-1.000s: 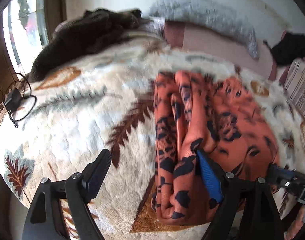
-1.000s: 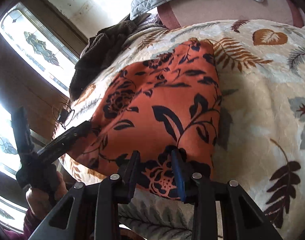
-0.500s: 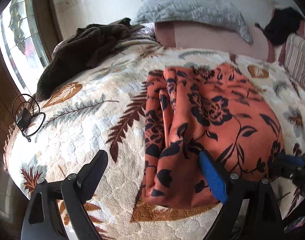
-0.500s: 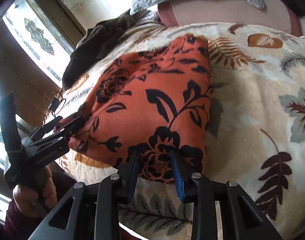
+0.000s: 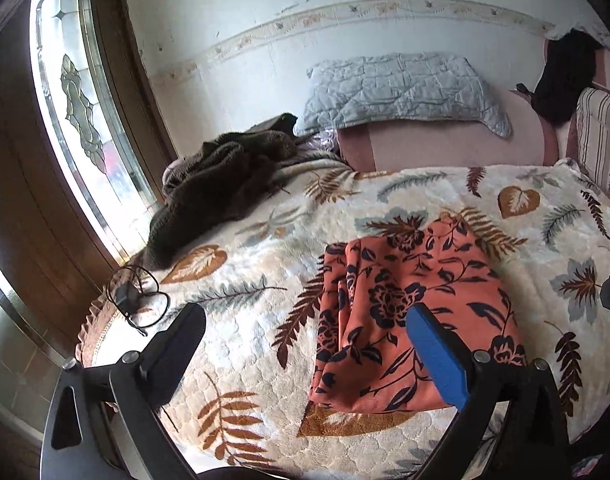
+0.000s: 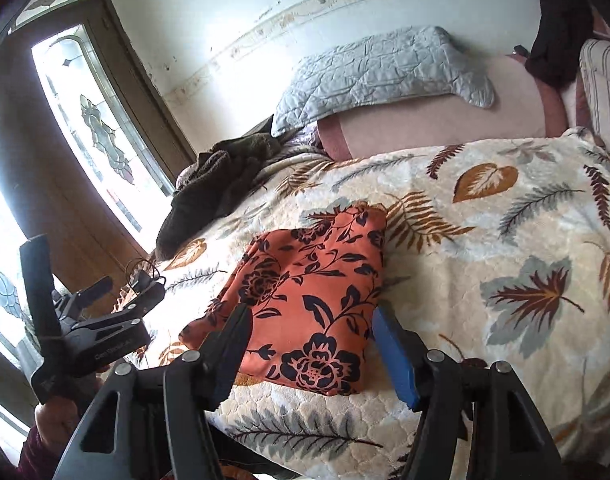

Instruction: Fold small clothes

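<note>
— Orange cloth (image 5: 409, 312) with the dark flower print, where does it lie?
— Folded into a rough rectangle on the cream blanket (image 5: 265, 264) with the leaf pattern, near the front edge of the bed. Several folded layers show along its left side in the left wrist view.
— Is either tool gripping it?
— No. The left gripper (image 5: 305, 328) has its jaws spread wide and opening further; the blue-padded finger is in front of the cloth from the camera's angle, the black one over bare blanket, and neither presses on anything. The right gripper (image 6: 311, 328) has its jaws opening too, standing apart either side of the cloth's near edge in the picture, with nothing pinched between them.
— Can the tools see each other?
— The right wrist view shows the left gripper at lower left, held in a hand (image 6: 61, 412) with a dark red sleeve.
— What else is on the bed?
— A dark brown fuzzy garment (image 5: 221, 184) heaped at the far left corner, a black cable (image 5: 135, 300) coiled at the blanket's left edge, and a grey quilted pillow (image 5: 401, 92) at the wall beyond a pink bolster (image 5: 445, 144).
</note>
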A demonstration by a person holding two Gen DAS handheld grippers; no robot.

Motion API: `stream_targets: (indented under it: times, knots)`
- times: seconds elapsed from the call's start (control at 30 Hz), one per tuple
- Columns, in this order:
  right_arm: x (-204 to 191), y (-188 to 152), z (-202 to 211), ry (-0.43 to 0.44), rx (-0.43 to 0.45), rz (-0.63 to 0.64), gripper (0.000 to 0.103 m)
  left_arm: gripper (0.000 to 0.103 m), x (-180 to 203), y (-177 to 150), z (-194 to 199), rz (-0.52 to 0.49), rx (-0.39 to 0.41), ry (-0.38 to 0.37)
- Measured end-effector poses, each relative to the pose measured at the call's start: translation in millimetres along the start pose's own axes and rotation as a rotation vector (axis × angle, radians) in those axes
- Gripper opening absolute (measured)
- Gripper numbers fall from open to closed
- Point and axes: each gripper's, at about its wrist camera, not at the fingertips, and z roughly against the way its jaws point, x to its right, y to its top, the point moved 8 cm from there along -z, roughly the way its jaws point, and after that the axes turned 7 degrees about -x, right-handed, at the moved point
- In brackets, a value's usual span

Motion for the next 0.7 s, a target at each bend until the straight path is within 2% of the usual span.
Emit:
stream_targets:
  times: [0.13, 0.43, 0.7]
  knots:
    - [-2, 4, 22, 0.025, 0.041, -0.012, 0.067, 0.100, 2, 12, 32, 0.012, 0.046, -0.027]
    - [-18, 7, 53, 0.005, 0.109, 0.039, 0.067, 0.101, -10, 24, 78, 0.091, 0.102, -0.043]
    - [-35, 3, 58, -0.010, 0.113, 0.075, 0.067, 0.101, -31, 22, 91, 0.156, 0.123, 0.029]
